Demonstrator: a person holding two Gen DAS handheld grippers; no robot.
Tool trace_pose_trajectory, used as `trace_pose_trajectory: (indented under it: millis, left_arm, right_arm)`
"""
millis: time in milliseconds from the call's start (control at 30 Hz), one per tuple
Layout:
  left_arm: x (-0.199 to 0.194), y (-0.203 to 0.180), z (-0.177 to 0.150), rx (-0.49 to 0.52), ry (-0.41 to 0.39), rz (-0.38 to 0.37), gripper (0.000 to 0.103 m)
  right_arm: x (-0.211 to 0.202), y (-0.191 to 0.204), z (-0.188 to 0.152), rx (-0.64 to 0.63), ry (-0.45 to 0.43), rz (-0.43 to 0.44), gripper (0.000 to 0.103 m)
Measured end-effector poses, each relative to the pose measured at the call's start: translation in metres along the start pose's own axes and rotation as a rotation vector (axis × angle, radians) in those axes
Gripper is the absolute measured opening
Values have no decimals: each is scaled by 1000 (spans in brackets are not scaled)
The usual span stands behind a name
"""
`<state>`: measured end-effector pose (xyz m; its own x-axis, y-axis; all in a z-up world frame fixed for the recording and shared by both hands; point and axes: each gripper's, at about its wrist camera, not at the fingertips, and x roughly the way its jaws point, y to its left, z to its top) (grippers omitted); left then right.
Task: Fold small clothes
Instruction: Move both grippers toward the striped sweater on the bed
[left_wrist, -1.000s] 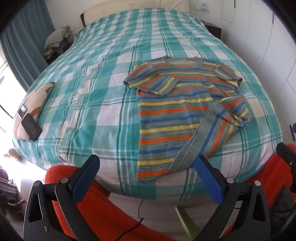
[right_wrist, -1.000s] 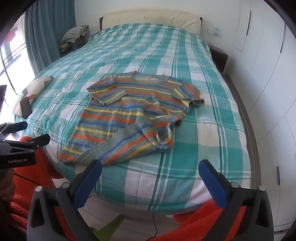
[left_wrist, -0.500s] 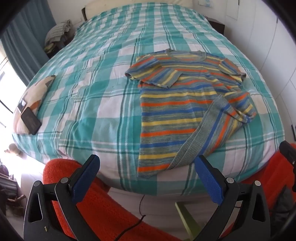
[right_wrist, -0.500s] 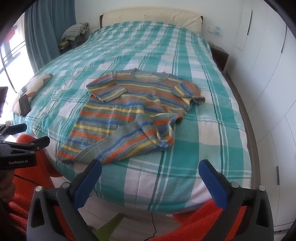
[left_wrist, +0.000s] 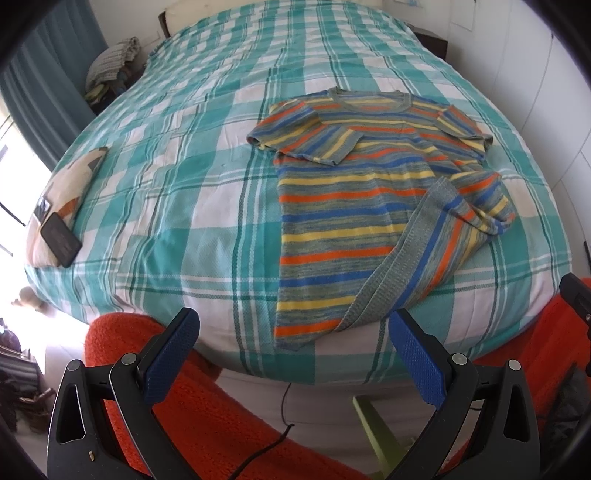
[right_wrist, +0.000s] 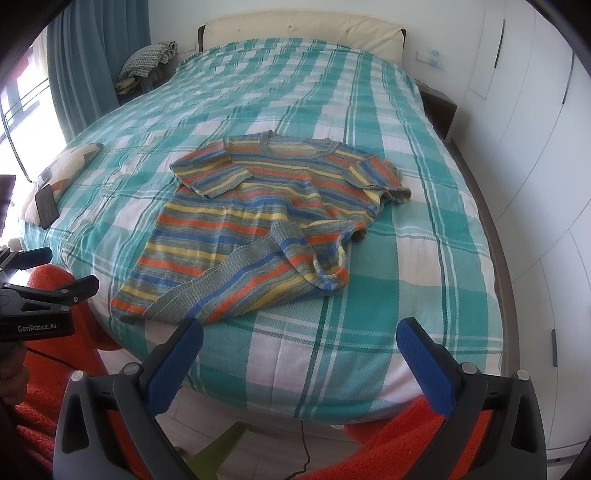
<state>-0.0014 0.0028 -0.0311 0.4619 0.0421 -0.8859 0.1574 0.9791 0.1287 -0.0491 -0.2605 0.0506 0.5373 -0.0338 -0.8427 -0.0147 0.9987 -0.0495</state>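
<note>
The striped shirt (left_wrist: 373, 206) lies flat near the bed's (left_wrist: 207, 192) near edge, within reach for folding, its right hem corner already turned inward. The left gripper (left_wrist: 293, 354) and right gripper (right_wrist: 299, 358) hover, jaws apart, empty.

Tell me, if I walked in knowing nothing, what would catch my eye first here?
Most likely the striped T-shirt, spread near the foot of a bed with a teal checked cover, its lower right corner flipped up over itself. Next, the blue-padded open grippers in the foreground, the left gripper and the right gripper, both empty and short of the shirt. A dark phone lies on a cushion at the bed's left edge.
</note>
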Motion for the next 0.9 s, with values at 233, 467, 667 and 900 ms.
trace_pose_trajectory:
  millis: [233, 467, 667, 900]
  left_arm:
    - [8, -1, -2, 18, 23, 43, 103]
    - [14, 2, -6, 8, 63, -40, 102]
    - [28, -1, -7, 20, 129, -39, 102]
    - [30, -2, -7, 39, 121, -26, 102]
  right_arm:
    - [3, -4, 0, 12, 3, -12, 103]
    - [3, -11, 3, 35, -16, -21, 103]
    - [9, -13, 10, 7, -6, -81, 103]
    - [18, -17, 9, -30, 46, -187, 103]
